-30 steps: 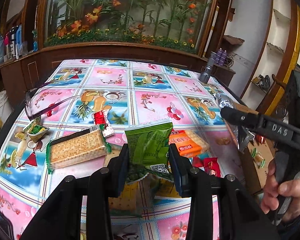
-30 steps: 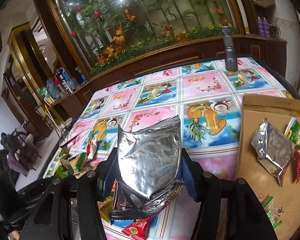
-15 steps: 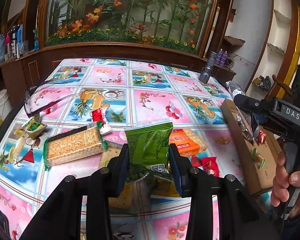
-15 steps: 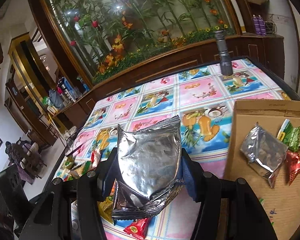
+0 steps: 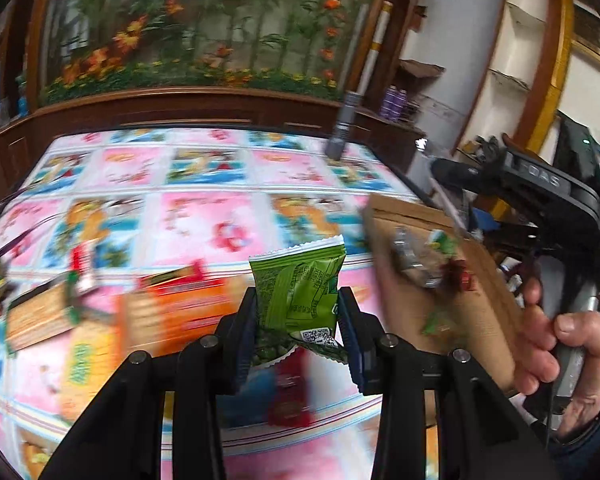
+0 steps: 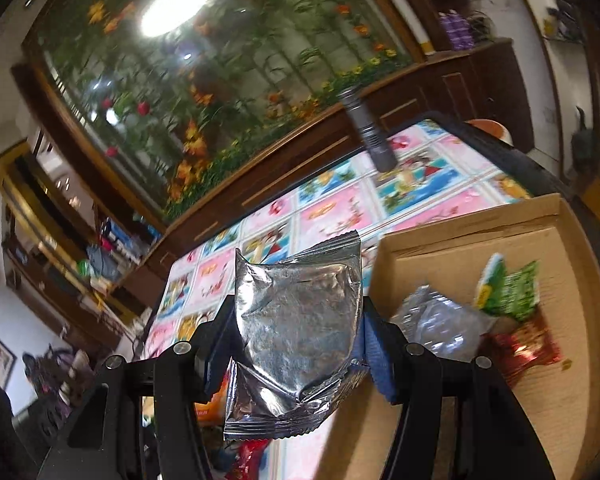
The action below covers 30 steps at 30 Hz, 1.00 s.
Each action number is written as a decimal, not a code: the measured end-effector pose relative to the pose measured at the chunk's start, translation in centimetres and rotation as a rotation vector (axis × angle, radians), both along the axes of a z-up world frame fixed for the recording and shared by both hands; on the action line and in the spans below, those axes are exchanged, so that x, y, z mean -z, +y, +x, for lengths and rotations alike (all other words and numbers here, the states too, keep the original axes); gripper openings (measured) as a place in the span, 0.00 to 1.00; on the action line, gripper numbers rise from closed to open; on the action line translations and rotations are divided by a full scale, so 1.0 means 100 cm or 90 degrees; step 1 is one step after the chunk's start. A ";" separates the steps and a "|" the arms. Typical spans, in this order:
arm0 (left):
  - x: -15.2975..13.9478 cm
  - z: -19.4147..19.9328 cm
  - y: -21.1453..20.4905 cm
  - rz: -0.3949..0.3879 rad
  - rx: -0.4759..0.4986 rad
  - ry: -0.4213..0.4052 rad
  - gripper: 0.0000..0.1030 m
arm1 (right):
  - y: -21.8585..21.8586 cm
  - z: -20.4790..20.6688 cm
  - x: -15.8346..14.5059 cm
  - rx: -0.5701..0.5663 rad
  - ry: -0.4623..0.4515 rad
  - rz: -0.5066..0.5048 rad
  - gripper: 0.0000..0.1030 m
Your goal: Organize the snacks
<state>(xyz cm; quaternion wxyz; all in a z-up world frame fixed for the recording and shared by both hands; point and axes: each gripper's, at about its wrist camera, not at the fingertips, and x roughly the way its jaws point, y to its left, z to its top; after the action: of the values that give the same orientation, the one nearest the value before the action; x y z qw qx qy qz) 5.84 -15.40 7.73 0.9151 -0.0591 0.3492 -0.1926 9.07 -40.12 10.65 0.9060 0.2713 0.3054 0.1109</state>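
My left gripper (image 5: 298, 320) is shut on a green snack packet (image 5: 300, 280), lifted above the patterned tablecloth (image 5: 204, 208). My right gripper (image 6: 296, 332) is shut on a silver foil packet (image 6: 296, 320), held at the left edge of a flat cardboard box (image 6: 500, 380). In the box lie a silver packet (image 6: 440, 324), a green packet (image 6: 508, 288) and a red packet (image 6: 528, 348). The left wrist view shows the same box (image 5: 480, 312) at right, and a hand (image 5: 560, 348) holding the right gripper's handle. Cracker packs (image 5: 40, 312) and an orange pack (image 5: 180, 304) lie blurred on the table at left.
A grey flashlight (image 5: 342, 128) stands upright at the table's far right corner, also in the right wrist view (image 6: 368, 132). A red packet (image 5: 290, 392) lies below my left gripper. A wooden cabinet with a flower display (image 5: 204, 40) runs behind the table.
Both grippers have swung right toward the cardboard box with their packets. The box now looms larger in both views, and the right wrist view has tilted. The grips are unchanged.
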 end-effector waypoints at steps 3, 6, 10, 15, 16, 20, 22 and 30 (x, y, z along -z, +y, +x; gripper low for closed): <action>-0.006 0.001 -0.034 -0.017 0.043 0.005 0.36 | -0.028 -0.002 -0.005 0.029 -0.002 0.016 0.61; -0.007 0.001 -0.069 -0.027 0.088 0.012 0.36 | -0.069 -0.009 -0.008 0.097 0.001 0.010 0.61; 0.000 -0.001 -0.107 -0.023 0.138 0.027 0.36 | -0.106 -0.010 0.005 0.138 0.042 0.033 0.61; 0.019 -0.009 -0.127 0.003 0.175 0.053 0.36 | -0.112 -0.001 0.020 0.148 0.106 0.014 0.61; 0.021 -0.011 -0.128 0.006 0.181 0.054 0.36 | -0.113 -0.001 0.021 0.152 0.113 0.008 0.60; 0.026 -0.017 -0.133 0.010 0.197 0.063 0.36 | -0.115 0.001 0.029 0.167 0.149 -0.021 0.60; 0.027 -0.017 -0.136 0.017 0.200 0.062 0.36 | -0.117 0.002 0.034 0.175 0.164 -0.030 0.60; 0.034 -0.016 -0.141 0.034 0.209 0.070 0.36 | -0.115 0.005 0.043 0.201 0.196 -0.083 0.60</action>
<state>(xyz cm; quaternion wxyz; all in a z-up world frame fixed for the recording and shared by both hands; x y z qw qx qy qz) 4.29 -29.45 4.30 0.8519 0.0124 0.4088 -0.3269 9.59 -51.62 6.38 0.8704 0.2702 0.4005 -0.0947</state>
